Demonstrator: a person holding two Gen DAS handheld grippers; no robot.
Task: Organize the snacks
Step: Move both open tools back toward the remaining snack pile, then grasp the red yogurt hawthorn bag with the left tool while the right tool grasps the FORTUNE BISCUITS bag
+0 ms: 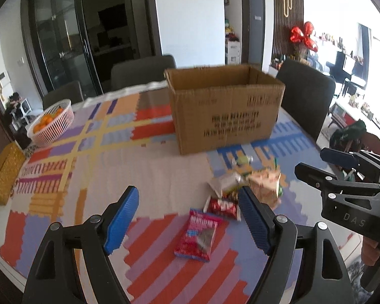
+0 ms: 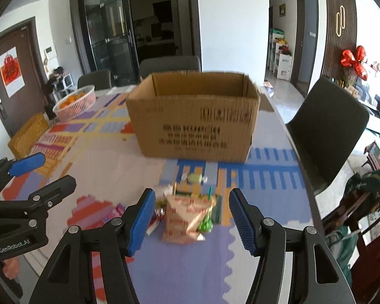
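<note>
Nearest the lens, the left claw (image 1: 187,217) is standing wide with nothing between its blue pads, hovering over the near part of the counter (image 1: 149,167), which is lying under a patterned cloth. Directly between and just beyond those pads a red snack packet (image 1: 196,235) is lying flat, its long axis running roughly away from the camera, so the left claw is the nearer one to it. Beside it, toward the counter's right edge, the right claw (image 2: 191,217) is hanging moderately open and empty, and straight ahead of it a beige snack bag (image 2: 187,217) is sitting, partly crumpled, with its long axis also pointing away, along the line of the fingers. Each claw is therefore facing its own packet, and closing across the short side looks the likely next step. Around the beige bag the snacks are piling together: a second red packet (image 1: 221,206), a white wrapper (image 1: 225,181), and a small green sweet (image 2: 193,177) farther on; blur is making an exact count uncertain, but about five or six pieces are showing. Beyond the pile, one open cardboard box (image 2: 195,124) is standing mid-counter, apparently the destination. Toward the far left corner one pink basket of oranges (image 1: 52,124) is resting, with one yellow box (image 1: 3,172) on the left edge.
</note>
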